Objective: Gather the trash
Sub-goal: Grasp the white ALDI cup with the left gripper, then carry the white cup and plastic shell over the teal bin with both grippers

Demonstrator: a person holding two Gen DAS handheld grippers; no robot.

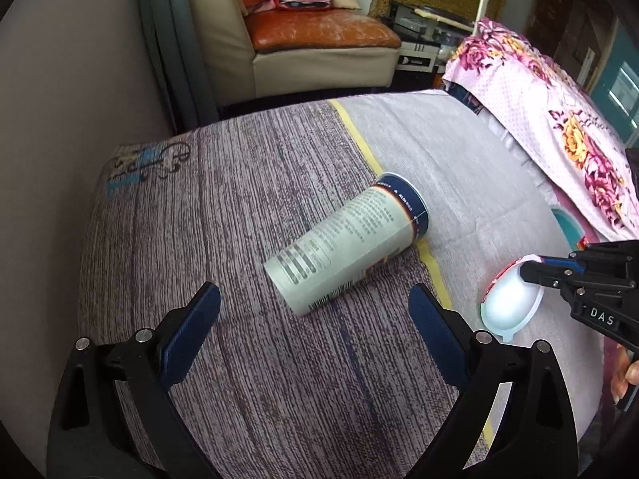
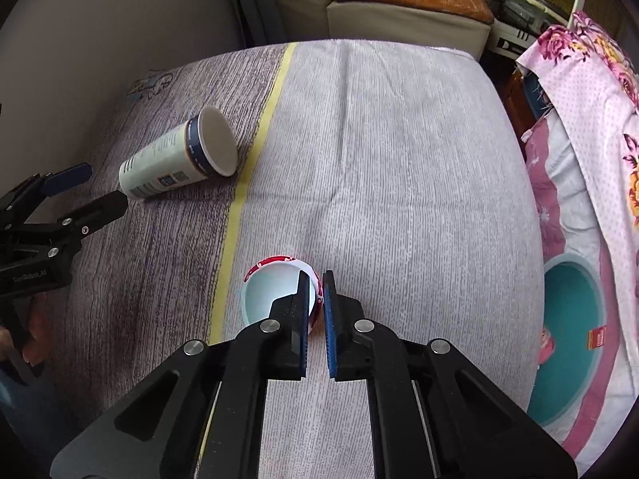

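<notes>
A tall paper cup point(image 1: 345, 243) with printed text and a blue rim lies on its side on the bed cover; it also shows in the right wrist view point(image 2: 179, 155). My left gripper point(image 1: 315, 311) is open, its blue pads either side of the cup's base, just short of it. A small red and white cup point(image 2: 271, 287) sits upright to the right of the yellow stripe; it also shows in the left wrist view point(image 1: 509, 299). My right gripper point(image 2: 317, 279) is shut on its right wall, one finger inside, one outside.
The bed cover point(image 2: 399, 159) is grey and purple with a yellow stripe point(image 2: 239, 199). A pink floral quilt point(image 1: 559, 119) lies along the right edge. A beige armchair with an orange cushion point(image 1: 319, 36) stands beyond the bed. A wall point(image 1: 60, 99) runs along the left.
</notes>
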